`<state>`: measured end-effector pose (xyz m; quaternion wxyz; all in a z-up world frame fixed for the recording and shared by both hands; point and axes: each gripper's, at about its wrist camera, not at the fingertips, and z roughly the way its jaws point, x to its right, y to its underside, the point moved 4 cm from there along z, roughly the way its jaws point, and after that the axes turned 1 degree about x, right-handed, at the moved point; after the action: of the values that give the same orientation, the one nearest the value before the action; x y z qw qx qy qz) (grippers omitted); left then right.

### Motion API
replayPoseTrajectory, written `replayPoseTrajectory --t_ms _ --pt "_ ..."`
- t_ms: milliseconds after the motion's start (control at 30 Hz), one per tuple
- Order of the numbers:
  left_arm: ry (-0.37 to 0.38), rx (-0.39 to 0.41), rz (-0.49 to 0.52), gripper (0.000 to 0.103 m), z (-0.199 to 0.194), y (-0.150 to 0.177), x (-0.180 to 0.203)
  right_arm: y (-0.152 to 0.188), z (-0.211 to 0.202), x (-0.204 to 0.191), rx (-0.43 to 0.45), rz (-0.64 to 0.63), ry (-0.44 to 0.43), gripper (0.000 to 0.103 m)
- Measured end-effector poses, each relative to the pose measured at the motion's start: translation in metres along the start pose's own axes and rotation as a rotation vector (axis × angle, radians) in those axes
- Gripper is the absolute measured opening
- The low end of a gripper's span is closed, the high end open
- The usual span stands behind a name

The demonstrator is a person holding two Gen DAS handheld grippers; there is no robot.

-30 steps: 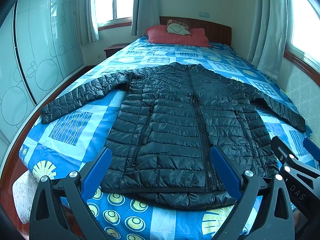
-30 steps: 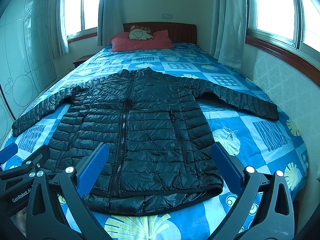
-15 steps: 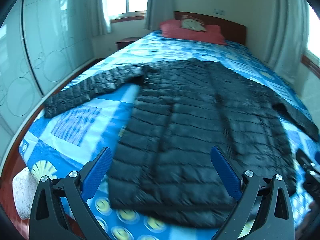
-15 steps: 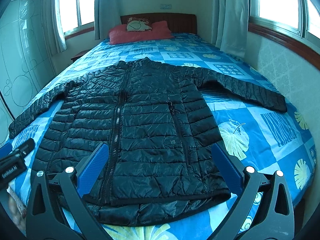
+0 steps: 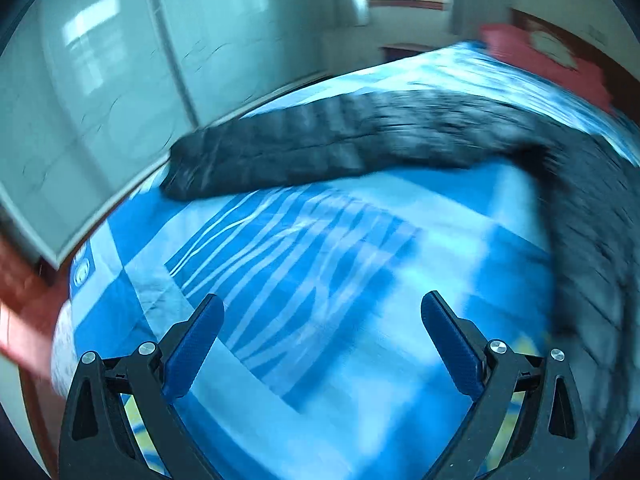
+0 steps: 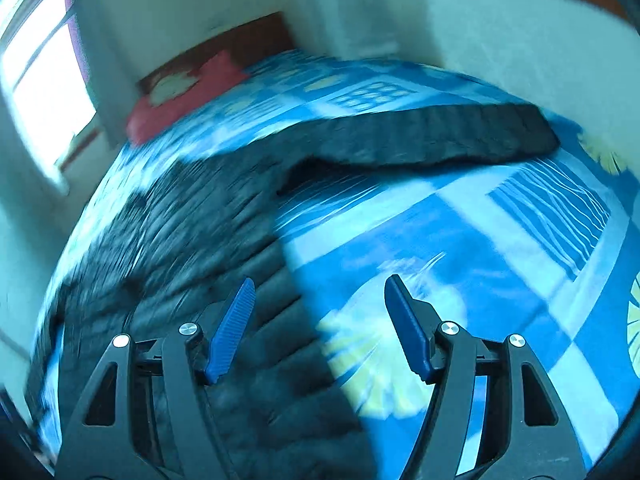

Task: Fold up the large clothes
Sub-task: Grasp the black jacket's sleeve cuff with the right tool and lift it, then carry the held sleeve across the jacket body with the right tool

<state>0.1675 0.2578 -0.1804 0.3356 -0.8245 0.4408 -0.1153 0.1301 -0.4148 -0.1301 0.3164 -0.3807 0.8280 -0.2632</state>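
Note:
A black quilted puffer jacket (image 6: 180,240) lies spread flat on the blue patterned bed. In the left wrist view its left sleeve (image 5: 320,152) stretches across the upper middle, the cuff near the bed's left edge. My left gripper (image 5: 320,316) is open above bare bedspread, short of that sleeve. In the right wrist view the right sleeve (image 6: 440,136) runs toward the wall side. My right gripper (image 6: 320,296) hangs over the jacket's right side edge, its jaws closing, with nothing pressed between the pads. Both views are motion-blurred.
The bedspread (image 5: 340,280) fills most of both views. A glass-fronted wardrobe (image 5: 80,100) stands left of the bed, a red pillow (image 6: 180,92) and wooden headboard lie at the far end, and a pale wall (image 6: 520,48) runs along the right side.
Both grippers swung apart and lower: the left toward the left sleeve, the right toward the jacket's right side. The right jaws have narrowed. Each view has rolled, and the other gripper has left it.

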Motion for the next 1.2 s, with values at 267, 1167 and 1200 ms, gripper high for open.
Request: replayPoseTrajectory --t_ms 267,1167,1200 --pt "0.008 -0.060 -0.089 0.099 0.034 0.005 -0.012 -0.053 0.049 0.121 0.071 0.309 0.013 0.069" --pt "-0.019 -0.030 -0.075 0.099 0.039 0.008 -0.009 -0.135 0.142 0.273 0.234 0.639 -0.046 0.010" --pt "-0.020 -0.029 -0.075 0.099 0.038 0.008 -0.009 -0.136 0.143 0.273 0.231 0.643 -0.042 0.009"
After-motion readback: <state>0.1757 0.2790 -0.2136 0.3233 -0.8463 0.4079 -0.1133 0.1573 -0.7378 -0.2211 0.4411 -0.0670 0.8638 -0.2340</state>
